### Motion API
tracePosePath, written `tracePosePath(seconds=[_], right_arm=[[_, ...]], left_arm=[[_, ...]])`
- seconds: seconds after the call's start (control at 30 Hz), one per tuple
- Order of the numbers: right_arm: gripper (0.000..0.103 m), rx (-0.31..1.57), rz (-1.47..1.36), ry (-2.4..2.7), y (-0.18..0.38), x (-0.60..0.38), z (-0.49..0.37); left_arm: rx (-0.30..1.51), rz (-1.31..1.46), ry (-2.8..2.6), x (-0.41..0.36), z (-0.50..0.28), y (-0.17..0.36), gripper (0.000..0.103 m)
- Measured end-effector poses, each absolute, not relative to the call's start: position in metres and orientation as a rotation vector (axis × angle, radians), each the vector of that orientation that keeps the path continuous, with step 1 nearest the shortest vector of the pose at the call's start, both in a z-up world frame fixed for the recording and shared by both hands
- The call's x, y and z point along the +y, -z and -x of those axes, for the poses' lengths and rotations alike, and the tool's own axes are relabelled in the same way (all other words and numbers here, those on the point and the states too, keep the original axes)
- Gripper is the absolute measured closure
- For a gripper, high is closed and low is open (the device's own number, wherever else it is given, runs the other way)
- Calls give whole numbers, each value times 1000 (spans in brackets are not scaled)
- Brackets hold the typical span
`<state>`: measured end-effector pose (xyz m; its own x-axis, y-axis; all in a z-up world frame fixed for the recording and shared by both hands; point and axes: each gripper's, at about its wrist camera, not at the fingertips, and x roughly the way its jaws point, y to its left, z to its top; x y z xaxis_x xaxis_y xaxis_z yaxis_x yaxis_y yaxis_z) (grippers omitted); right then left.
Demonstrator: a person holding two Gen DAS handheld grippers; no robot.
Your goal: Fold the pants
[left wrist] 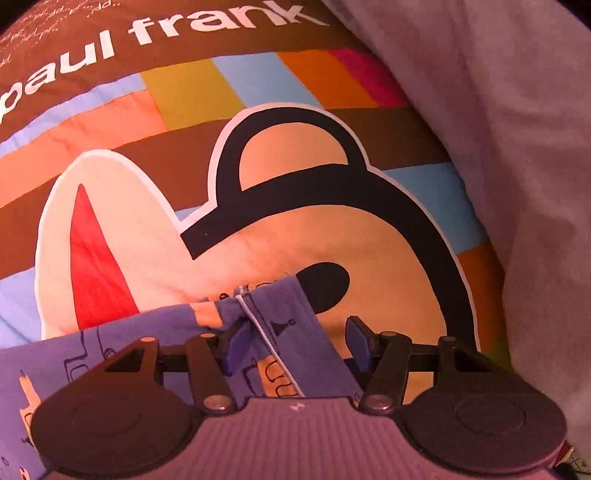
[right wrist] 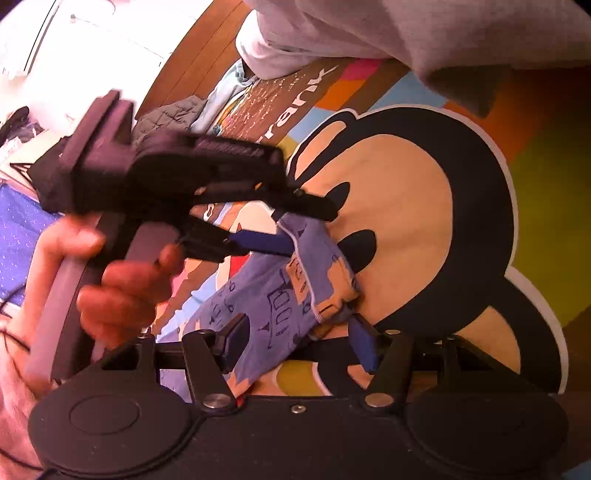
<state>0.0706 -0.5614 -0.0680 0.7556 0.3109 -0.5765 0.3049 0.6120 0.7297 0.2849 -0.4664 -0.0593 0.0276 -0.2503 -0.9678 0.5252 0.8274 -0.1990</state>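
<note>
The blue printed pants (left wrist: 295, 325) lie on a cartoon-print bedspread (left wrist: 369, 236), with a white stitched seam running up their end. My left gripper (left wrist: 298, 341) points down over that end, jaws open; its left pad (left wrist: 238, 343) touches the bunched cloth and the right pad stands clear. In the right wrist view the pants (right wrist: 273, 295) lie folded into a narrow band between the fingers of my right gripper (right wrist: 299, 343), which is open over them. The left gripper (right wrist: 299, 225), held by a hand (right wrist: 122, 288), straddles the pants' far end.
A pale grey cloth (left wrist: 498, 92) lies heaped along the bedspread's right side and hangs over its far part (right wrist: 406, 29). Crumpled clothes (right wrist: 173, 110) sit at the far left beside a brown wooden surface (right wrist: 192, 62).
</note>
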Motion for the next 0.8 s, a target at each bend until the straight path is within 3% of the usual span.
tracePosePath(seconds=[0.3,0.43,0.47,0.8], right_arm=[[43,675,-1015,52,76,-564,-74],[79,692,-938,108,74,-557,-73],[82,690,-922,124,73,-556,-73],[84,645,-533,55,38,-502,-77]], left_arm=[[1445,-311,575,-479,-282,58,37],[1458,-355,558,-488,-283,54,37],[1457,-372,557,-490,-281,52,37],[1419,-500,541,-509,-266,45,34]])
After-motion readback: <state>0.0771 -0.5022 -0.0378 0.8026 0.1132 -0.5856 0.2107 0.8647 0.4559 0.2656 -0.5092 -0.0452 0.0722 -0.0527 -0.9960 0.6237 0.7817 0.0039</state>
